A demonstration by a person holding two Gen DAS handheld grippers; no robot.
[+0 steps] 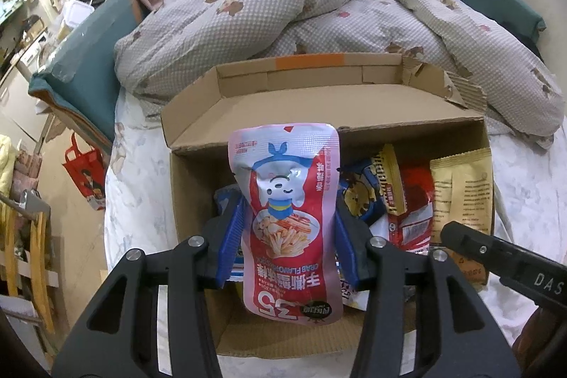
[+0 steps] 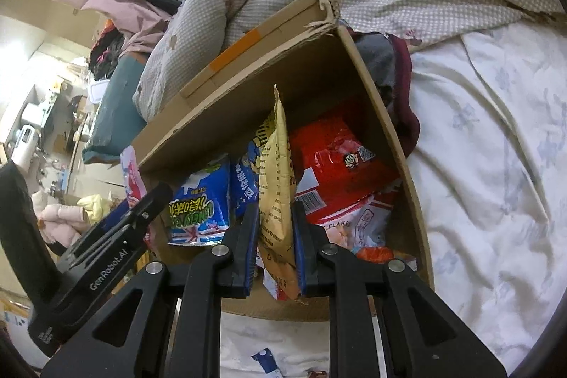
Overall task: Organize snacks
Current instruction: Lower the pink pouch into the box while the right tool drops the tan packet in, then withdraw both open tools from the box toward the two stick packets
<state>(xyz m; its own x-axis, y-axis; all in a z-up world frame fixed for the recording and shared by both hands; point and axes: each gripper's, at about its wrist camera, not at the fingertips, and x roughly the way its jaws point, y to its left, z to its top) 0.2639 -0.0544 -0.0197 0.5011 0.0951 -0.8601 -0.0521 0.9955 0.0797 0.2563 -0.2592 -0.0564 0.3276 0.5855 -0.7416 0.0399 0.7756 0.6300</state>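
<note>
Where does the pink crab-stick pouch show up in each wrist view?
Left wrist: the pink pouch fills the centre, clamped upside down in the left gripper over the box.
Right wrist: only a pink sliver at centre-left, outside the box's left wall, behind the left gripper.
Shared landmark: the orange tape on the box flap.

Ahead of me a rumpled checked duvet (image 1: 319,6) fills the upper frame over a pale floral bedsheet (image 2: 496,165). At far left a red tote bag (image 1: 85,172) hangs beside a cluttered room.
</note>
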